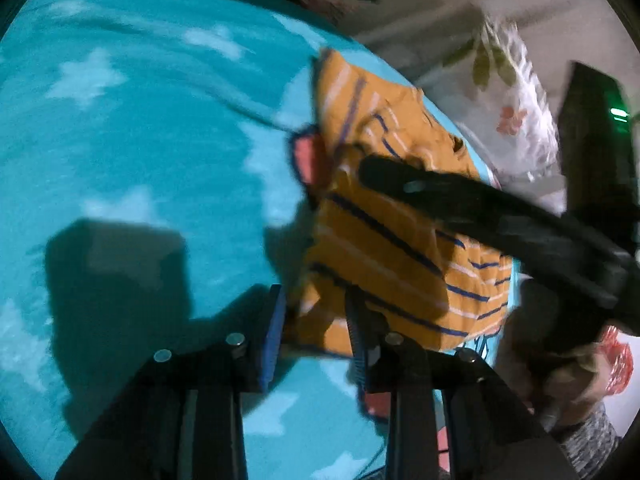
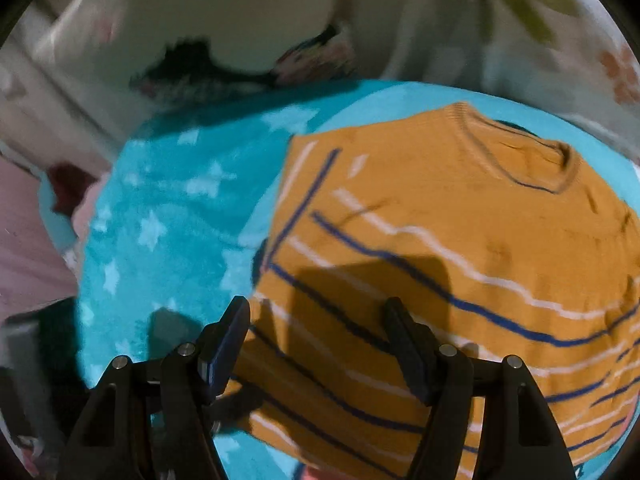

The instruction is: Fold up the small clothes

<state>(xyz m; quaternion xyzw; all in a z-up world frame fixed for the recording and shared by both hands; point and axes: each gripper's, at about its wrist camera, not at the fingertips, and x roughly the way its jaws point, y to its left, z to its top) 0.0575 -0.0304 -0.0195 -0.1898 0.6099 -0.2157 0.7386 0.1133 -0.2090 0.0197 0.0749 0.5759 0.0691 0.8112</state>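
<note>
A blue blanket with pale stars covers the soft surface and fills the left side of the left wrist view. Dark shadows lie on it near the camera. The left gripper is near the bottom, with its jaws partly closed around the near edge of the orange shirt. The shirt's edge sits between the blue pads, but I cannot tell if they pinch it. The shirt has dark blue and white stripes. It lies on the right part of the blanket, near the blanket's edge. A bit of pink cloth sticks out at its left side. The right gripper reaches across the shirt from the right, held by a hand in a grey sleeve.

In the right wrist view, the right gripper has its jaws wide apart, with only shirt under them. Far behind the blanket is a white flowered sheet, very blurry.
</note>
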